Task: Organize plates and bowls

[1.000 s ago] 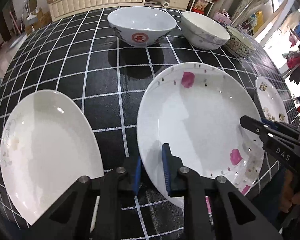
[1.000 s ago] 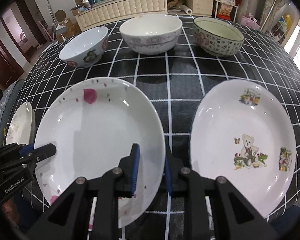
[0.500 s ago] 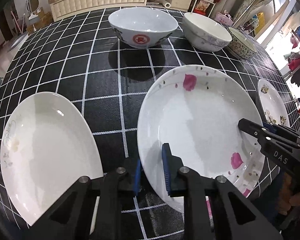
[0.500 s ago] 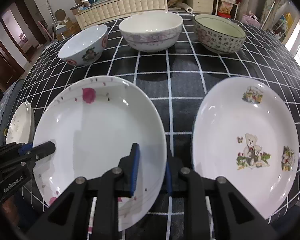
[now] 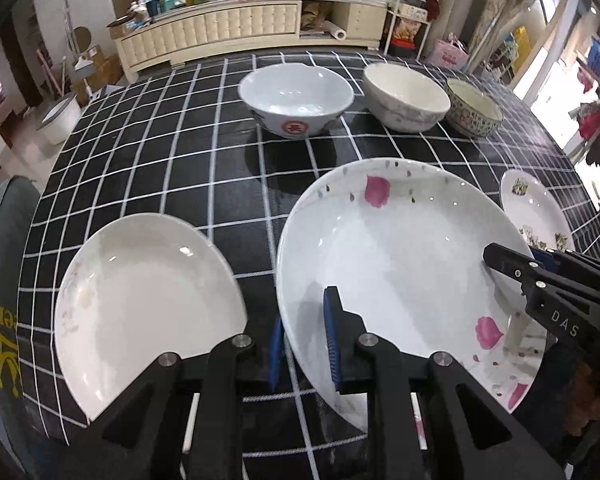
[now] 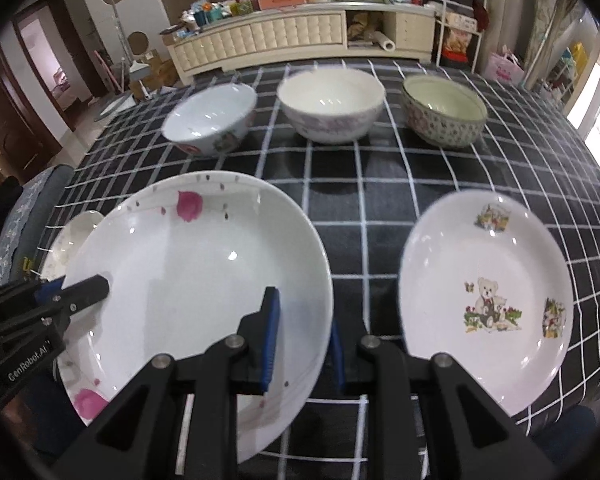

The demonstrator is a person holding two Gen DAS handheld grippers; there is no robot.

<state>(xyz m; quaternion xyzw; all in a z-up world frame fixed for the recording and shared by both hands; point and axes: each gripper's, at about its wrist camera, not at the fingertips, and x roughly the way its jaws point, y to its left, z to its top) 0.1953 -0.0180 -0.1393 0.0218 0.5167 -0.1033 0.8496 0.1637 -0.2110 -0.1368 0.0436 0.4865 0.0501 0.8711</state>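
A large white plate with pink petals point(image 5: 404, 264) point(image 6: 196, 276) is held between both grippers and lifted off the black checked table point(image 5: 172, 160). My left gripper point(image 5: 303, 340) is shut on its left rim. My right gripper point(image 6: 303, 336) is shut on its right rim. A plain white plate point(image 5: 140, 300) lies to the left; its edge shows in the right wrist view point(image 6: 74, 236). A bear-print plate point(image 6: 484, 292) point(image 5: 536, 216) lies to the right. Three bowls stand in a row at the back: a blue-white one point(image 5: 296, 100) point(image 6: 212, 120), a white one point(image 5: 406, 96) point(image 6: 332, 104) and a flowered one point(image 5: 474, 108) point(image 6: 444, 110).
A grey chair back point(image 5: 4, 280) stands at the table's left edge. A cream cabinet point(image 5: 252, 32) with clutter is beyond the table's far edge. Shelves point(image 6: 456, 20) are at the back right.
Both grippers have risen with the petal plate, which now sits higher above the table. The view has tilted up, so more of the room and bowls shows.
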